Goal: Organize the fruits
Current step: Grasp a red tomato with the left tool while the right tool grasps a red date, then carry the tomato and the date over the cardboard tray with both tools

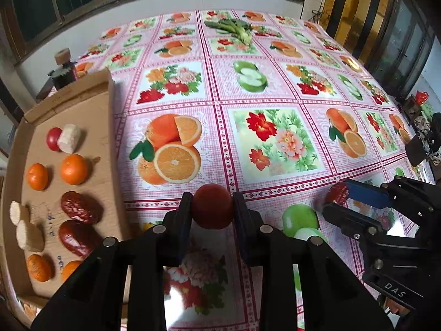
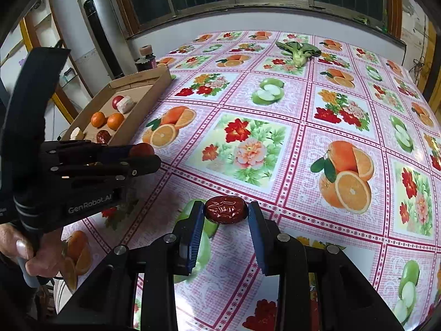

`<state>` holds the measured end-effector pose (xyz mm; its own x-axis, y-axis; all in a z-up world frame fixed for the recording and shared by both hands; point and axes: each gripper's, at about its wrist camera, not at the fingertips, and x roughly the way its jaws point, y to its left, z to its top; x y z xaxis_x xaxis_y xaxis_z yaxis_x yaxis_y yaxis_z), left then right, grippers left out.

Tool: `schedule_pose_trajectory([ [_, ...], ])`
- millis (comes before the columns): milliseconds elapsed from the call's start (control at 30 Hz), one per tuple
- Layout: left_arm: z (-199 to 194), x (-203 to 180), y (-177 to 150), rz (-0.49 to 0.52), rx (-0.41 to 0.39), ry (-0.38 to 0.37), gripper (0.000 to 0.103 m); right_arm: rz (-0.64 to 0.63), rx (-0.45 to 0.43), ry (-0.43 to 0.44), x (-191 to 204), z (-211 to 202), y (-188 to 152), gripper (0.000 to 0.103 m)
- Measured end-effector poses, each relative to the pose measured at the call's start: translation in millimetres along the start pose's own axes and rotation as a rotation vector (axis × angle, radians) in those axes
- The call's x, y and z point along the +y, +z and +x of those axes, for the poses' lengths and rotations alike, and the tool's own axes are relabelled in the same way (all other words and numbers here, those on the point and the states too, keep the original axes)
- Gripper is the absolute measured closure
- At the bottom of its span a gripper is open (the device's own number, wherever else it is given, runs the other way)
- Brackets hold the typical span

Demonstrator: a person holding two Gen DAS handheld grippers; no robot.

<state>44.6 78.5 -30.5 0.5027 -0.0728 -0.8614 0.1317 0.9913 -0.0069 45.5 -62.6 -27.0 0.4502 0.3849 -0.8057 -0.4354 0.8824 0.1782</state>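
We hold a gripper in each hand over a table spread with a pink tablecloth (image 1: 275, 88) printed with oranges, apples and flowers. Our left gripper (image 1: 212, 207) is clamped on a small round red fruit (image 1: 212, 207), its two black fingers pressed against either side of it, near the right wall of a shallow cardboard tray (image 1: 114, 127) that sits at the left of the table. Our right gripper (image 2: 226, 211) has a wrinkled red date (image 2: 226, 210) pinched between the tips of its blue pads — the jaws are nearly closed around it, and the date sits at their very ends. Seen from the left wrist, this gripper is to the right of the left one, near it but apart. Inside the tray lie more pieces: another red fruit (image 1: 53, 138) touching a pale cylindrical chunk (image 1: 70, 138) at the far end, then two mandarins (image 1: 74, 169) side by side, two red dates (image 1: 81, 207) and two more pale chunks (image 1: 29, 235) nearer, and two further mandarins (image 1: 38, 267) at the near end. Far across the table lies a leafy green vegetable (image 1: 234, 29), well apart from everything else. A hand (image 2: 35, 251) grips the left gripper's handle.
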Motion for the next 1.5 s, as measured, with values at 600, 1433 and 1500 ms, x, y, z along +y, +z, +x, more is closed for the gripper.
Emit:
schedule_pose_trajectory([
  [600,-38.2,20.0,-14.0,-0.036,-0.081,0.037,0.077,-0.047,-0.027,0.023,27.7,-8.5,12.9,0.070],
  [1433,-62.6,82.4,-23.0,-0.128,-0.136,0.098,0.077,-0.175,-0.076,0.081,98.6,3.8,57.5,0.070],
  [1500,-62.9,87.2,-23.6,-0.134,-0.137,0.099,0.077,-0.182,-0.074,0.084,102.7,6.7,60.8,0.070],
])
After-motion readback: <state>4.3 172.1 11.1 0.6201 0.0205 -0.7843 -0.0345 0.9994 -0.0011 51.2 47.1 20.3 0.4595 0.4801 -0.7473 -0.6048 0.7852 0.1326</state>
